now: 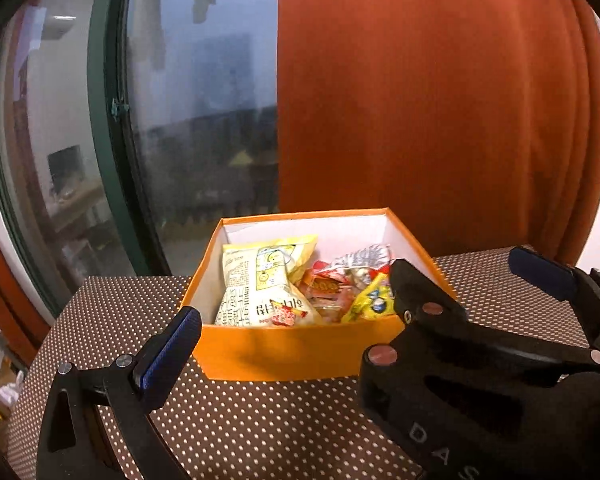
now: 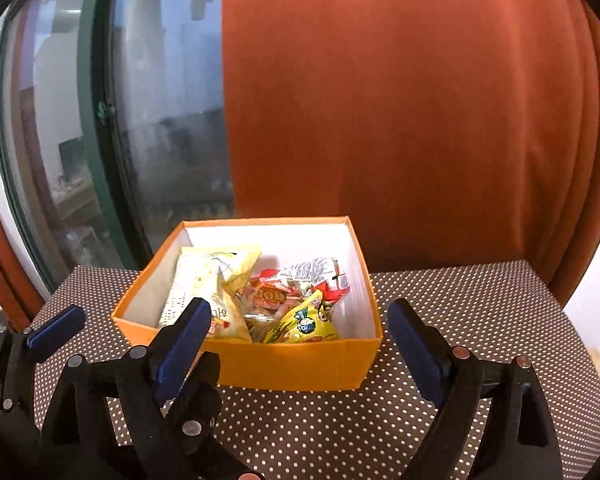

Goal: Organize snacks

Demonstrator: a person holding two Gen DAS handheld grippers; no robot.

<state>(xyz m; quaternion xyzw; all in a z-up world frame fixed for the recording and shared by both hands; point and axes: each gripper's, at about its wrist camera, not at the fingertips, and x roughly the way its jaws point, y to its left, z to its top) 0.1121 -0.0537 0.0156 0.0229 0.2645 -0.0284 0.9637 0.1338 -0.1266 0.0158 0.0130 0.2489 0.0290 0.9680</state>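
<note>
An orange box (image 1: 296, 348) with a white inside stands on the brown dotted table (image 1: 260, 432). It holds several snack packs: a large pale yellow bag (image 1: 260, 284), red wrapped sweets (image 1: 328, 288) and a small yellow pack (image 1: 370, 300). The box also shows in the right wrist view (image 2: 300, 364), with the yellow bag (image 2: 204, 276) and the small yellow pack (image 2: 304, 324). My left gripper (image 1: 296, 320) is open and empty, just in front of the box. My right gripper (image 2: 300, 344) is open and empty, beside the left one, also in front of the box.
A rust-orange curtain (image 1: 440, 100) hangs behind the table. A dark window with a green frame (image 1: 104, 120) is at the back left. The table's left edge (image 1: 32, 360) drops off near clutter on the floor.
</note>
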